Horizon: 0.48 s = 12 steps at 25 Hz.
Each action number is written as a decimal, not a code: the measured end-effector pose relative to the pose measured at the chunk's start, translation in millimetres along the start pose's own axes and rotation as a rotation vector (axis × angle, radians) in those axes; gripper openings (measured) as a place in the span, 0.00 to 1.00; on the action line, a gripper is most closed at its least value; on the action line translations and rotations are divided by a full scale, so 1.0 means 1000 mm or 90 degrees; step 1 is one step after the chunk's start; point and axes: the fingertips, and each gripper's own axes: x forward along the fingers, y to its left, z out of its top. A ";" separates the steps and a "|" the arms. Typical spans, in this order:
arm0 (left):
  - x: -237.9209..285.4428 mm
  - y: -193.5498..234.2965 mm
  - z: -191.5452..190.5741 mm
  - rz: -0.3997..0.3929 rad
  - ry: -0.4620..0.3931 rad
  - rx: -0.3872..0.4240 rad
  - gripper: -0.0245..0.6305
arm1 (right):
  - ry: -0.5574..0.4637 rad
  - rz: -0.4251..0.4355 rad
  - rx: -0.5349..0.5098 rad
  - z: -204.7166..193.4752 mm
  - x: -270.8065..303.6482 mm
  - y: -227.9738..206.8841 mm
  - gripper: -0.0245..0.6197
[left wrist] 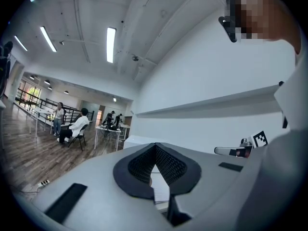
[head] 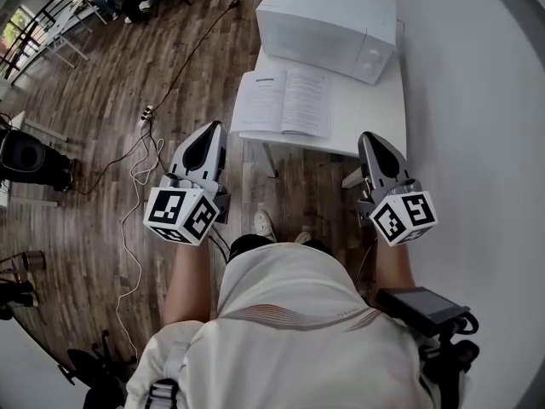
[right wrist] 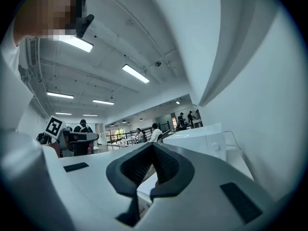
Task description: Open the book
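Both arms are bent at the elbows, forearms out front, grippers pointing level toward the table point(head: 375, 113).

- left gripper point(head: 215, 129): at 10 o'clock from the torso, short of the table's near edge. Jaws clenched, tips meeting, nothing between them.
- right gripper point(head: 369, 137): at 2 o'clock, nose over the table's near corner. Jaws also clenched and empty.
- Neither gripper touches the book point(head: 282, 102).

The book lies at 12 o'clock, already open and flat. Both pages are white with grey print, and its left edge overhangs the table. The microwave point(head: 328, 25) sits just behind it at 1 o'clock.

Only the head view gives me the full spread, plus cables point(head: 140, 186) trailing over the dark wood-plank floor point(head: 102, 83).

In the left gripper view, the left gripper point(left wrist: 155, 146) shows a sliver of page under its jaws. It also shows people point(left wrist: 74, 127) at desks at 9 o'clock and strip lights point(left wrist: 110, 44) overhead.

In the right gripper view, the right gripper point(right wrist: 153, 146) has the microwave point(right wrist: 202, 141) side-on at 2 o'clock, with its dials visible.

The gripper shells are smooth pale plastic and wedge-shaped. The pads are black with a fine ribbed grid. Each carries a marker cube point(head: 180, 214) at the rear.
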 end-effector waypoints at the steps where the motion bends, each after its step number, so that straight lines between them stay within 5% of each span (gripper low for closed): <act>1: -0.004 -0.004 -0.001 0.002 0.002 0.001 0.05 | 0.000 0.002 0.005 -0.002 -0.003 -0.001 0.04; 12: -0.011 -0.027 -0.005 -0.019 0.004 0.008 0.05 | -0.006 -0.027 0.001 -0.001 -0.034 -0.002 0.04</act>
